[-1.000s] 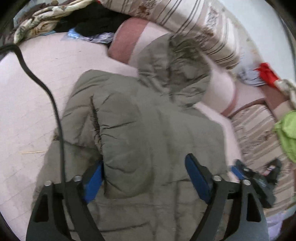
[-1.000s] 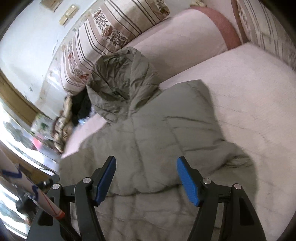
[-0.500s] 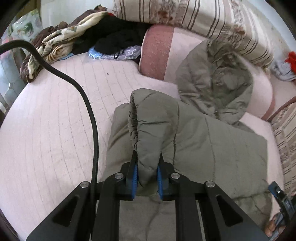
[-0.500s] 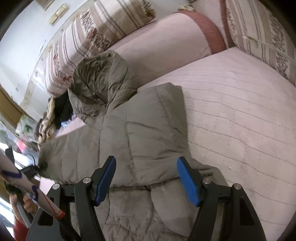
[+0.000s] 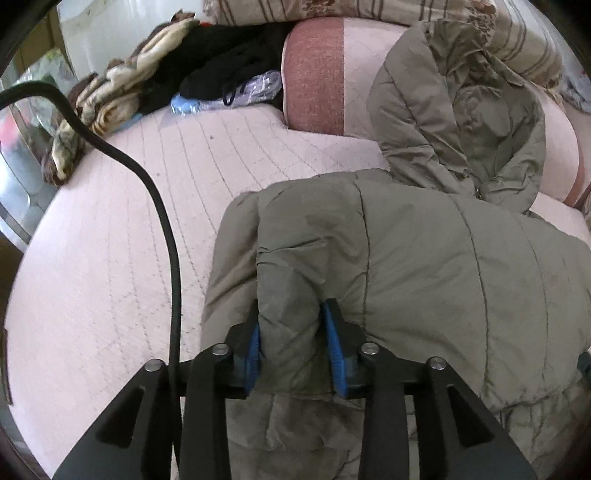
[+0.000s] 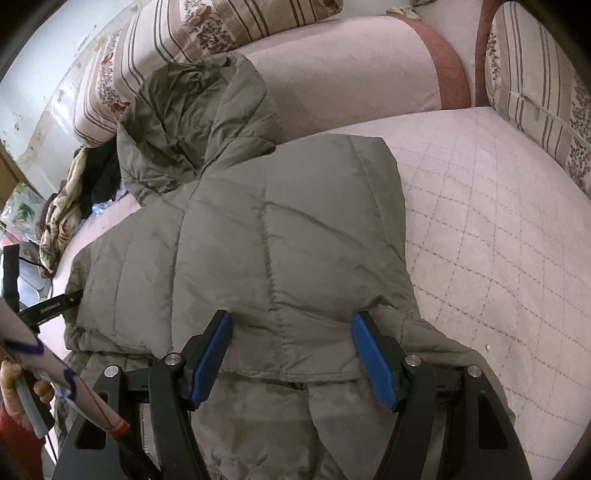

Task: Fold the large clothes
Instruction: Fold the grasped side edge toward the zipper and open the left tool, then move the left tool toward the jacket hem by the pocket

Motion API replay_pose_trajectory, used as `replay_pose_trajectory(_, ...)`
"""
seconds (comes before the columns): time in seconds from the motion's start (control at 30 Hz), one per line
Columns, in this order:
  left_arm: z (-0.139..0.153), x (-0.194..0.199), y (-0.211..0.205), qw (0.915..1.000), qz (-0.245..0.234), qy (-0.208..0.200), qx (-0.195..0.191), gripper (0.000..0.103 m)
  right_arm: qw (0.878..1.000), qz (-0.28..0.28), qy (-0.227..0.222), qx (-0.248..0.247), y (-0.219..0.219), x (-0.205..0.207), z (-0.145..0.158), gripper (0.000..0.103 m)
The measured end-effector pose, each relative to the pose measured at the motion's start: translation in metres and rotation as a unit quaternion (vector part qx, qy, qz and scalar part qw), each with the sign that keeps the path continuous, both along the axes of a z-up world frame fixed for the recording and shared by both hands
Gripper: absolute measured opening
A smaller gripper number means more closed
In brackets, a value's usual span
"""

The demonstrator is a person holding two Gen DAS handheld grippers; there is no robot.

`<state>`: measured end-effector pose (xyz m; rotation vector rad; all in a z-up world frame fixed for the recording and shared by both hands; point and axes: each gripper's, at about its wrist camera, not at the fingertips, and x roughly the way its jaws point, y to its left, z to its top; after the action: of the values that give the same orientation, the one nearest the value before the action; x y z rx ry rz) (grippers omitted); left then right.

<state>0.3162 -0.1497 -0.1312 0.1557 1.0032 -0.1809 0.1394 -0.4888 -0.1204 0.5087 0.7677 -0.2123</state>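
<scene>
An olive puffer jacket lies on the pink quilted bed, its hood resting up against the bolster. Its sleeve is folded over the body. My left gripper has that sleeve between its blue pads, which still touch the puffy fabric while the jaws are opening. In the right wrist view the folded jacket fills the middle, hood at the upper left. My right gripper stands wide open just above the jacket's lower folded edge, holding nothing.
A heap of blankets and dark clothes lies at the bed's far left. Striped cushions and a pink bolster line the back. A black cable hangs across the left wrist view. Bare bed cover spreads to the right.
The left gripper closed on the sleeve, carried it across the jacket's body, and its jaws have since widened. The right gripper came lower and closer to the jacket, still open.
</scene>
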Motion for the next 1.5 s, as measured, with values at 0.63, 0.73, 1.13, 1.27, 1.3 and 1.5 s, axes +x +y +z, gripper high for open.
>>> replay_pose_trajectory(0.63,0.013,-0.017,0.009,0.9987,0.025,-0.023,0.038,0.059,0.997,-0.027,0.003,-0.076,0.014,-0.003,0.015,0.075)
replay_pose_trajectory(0.73,-0.004,-0.014,0.004,0.9981,0.026,-0.031,0.046,0.062,0.997,-0.023,0.014,-0.076,0.012,0.003,0.007,0.076)
replay_pose_trajectory(1.13,0.052,-0.072,0.023,0.9941,0.004,-0.087,0.064,0.062,0.993,-0.038,-0.013,-0.107,0.022,-0.008,0.031,0.079)
replay_pose_trajectory(1.27,0.068,-0.107,0.058,0.9959,0.027,-0.076,0.042,0.062,0.990,-0.011,-0.014,-0.139,0.042,-0.008,0.038,0.079)
replay_pose_trajectory(1.3,0.071,-0.117,0.067,0.9964,0.033,-0.071,0.033,0.062,0.990,-0.005,-0.006,-0.142,0.045,-0.006,0.035,0.079)
replay_pose_trajectory(1.5,0.089,-0.179,0.111,0.9957,0.065,-0.066,0.006,0.062,0.994,-0.004,0.039,-0.101,0.038,0.005,0.012,0.079)
